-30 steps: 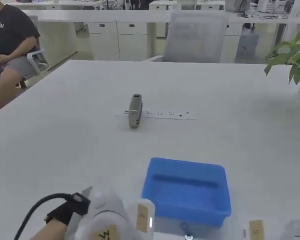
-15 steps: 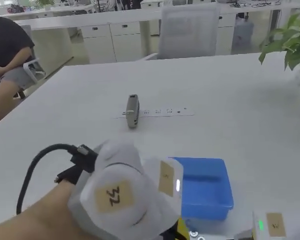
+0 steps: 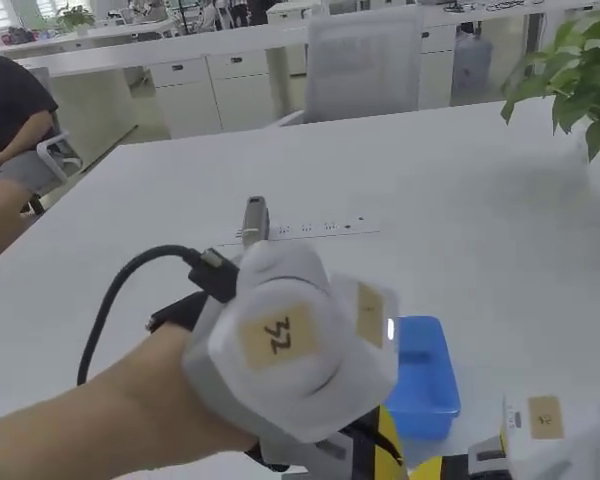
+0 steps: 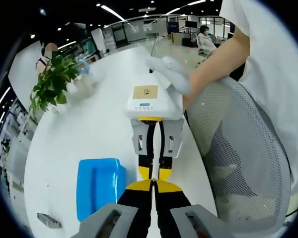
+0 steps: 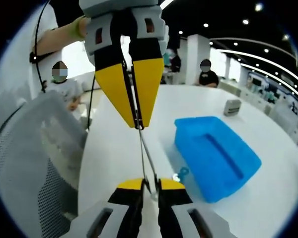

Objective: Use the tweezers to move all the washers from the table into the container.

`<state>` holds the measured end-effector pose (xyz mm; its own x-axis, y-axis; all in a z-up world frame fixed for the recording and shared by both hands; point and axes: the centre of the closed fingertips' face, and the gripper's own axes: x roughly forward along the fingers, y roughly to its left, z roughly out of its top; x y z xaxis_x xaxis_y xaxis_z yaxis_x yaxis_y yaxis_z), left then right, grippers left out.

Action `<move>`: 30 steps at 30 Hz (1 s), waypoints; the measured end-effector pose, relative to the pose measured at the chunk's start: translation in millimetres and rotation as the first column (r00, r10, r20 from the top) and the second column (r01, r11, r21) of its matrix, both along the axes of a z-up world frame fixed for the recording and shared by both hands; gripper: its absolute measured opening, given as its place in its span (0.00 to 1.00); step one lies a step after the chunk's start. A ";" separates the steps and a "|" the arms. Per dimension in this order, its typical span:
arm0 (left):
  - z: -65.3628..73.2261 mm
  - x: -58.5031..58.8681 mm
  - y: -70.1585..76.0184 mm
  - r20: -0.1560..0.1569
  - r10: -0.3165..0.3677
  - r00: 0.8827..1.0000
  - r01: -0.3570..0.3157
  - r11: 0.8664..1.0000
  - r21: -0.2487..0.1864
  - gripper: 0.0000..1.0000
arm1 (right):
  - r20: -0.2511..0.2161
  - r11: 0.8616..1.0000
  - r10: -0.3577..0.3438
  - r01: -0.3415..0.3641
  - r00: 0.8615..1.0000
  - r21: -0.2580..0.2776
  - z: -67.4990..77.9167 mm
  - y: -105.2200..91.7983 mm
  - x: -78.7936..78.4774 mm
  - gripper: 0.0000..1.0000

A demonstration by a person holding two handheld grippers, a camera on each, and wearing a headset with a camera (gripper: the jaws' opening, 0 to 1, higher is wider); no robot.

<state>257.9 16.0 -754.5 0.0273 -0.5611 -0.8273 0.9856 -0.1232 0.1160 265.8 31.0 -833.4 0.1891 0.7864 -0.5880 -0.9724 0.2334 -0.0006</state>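
Near the front edge of the table (image 5: 111,148), the tweezers (image 5: 145,158) are held in the air between both tools. The left gripper (image 5: 137,124) is clenched on their joined end. The right gripper (image 5: 150,188) has the two legs between its narrow jaws, but whether it presses cannot be told. One small washer (image 5: 181,174) lies just beside the blue container (image 5: 198,171). If the left one lets go too early, the tweezers may slip and fall.

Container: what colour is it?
The container is blue; the right gripper view shows it best.
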 end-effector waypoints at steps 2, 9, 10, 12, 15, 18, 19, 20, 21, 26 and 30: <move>-0.4 -1.1 -0.7 -0.006 -0.002 1.000 0.002 1.000 0.001 0.00 | -0.002 1.000 0.001 -0.001 1.000 -0.007 -0.7 -0.9 -0.7 0.06; -1.1 1.6 -4.1 -0.041 0.014 0.999 -0.014 1.000 -0.004 0.00 | -0.020 1.000 -0.008 0.008 1.000 -0.009 -0.9 -2.0 -0.7 0.06; -0.3 1.8 -4.6 -0.049 0.018 0.999 -0.019 1.000 -0.004 0.00 | -0.018 1.000 -0.008 0.008 1.000 -0.012 -0.6 -2.3 -1.1 0.06; 0.3 1.0 -5.7 -0.068 0.022 0.997 -0.023 1.000 -0.008 0.00 | -0.024 1.000 -0.006 0.006 1.000 -0.007 0.0 -2.1 -2.2 0.06; -3.8 1.0 -3.4 -0.072 0.017 0.997 -0.016 1.000 0.008 0.00 | -0.023 1.000 0.002 -0.003 1.000 -0.020 -2.4 -2.0 -2.7 0.06; -4.0 1.9 -2.7 -0.081 0.021 0.996 -0.020 1.000 0.015 0.00 | -0.027 1.000 -0.003 0.002 1.000 -0.020 -2.4 -1.9 -2.2 0.06; -4.7 1.2 -2.9 -0.087 0.019 0.996 -0.018 1.000 0.018 0.00 | -0.030 1.000 -0.004 0.004 1.000 -0.019 -2.3 -2.0 -2.3 0.06; -5.3 0.5 -2.7 -0.090 0.015 0.996 -0.013 1.000 0.022 0.00 | -0.032 1.000 -0.006 0.006 0.999 -0.014 -0.9 -1.9 -2.5 0.07; -5.9 -0.2 -2.6 -0.091 0.011 0.996 -0.009 1.000 0.027 0.00 | -0.035 1.000 -0.008 0.008 0.999 -0.002 1.6 -1.1 -2.7 0.07; -10.1 -2.6 -2.6 -0.096 0.004 0.995 0.001 0.999 0.047 0.00 | -0.041 0.996 -0.029 0.033 0.999 0.082 28.1 4.3 -2.9 0.10; -11.2 -2.0 -6.2 -0.108 0.059 0.992 -0.058 0.998 0.016 0.00 | 0.001 1.000 -0.007 0.007 1.000 -0.001 22.9 5.8 -2.4 0.03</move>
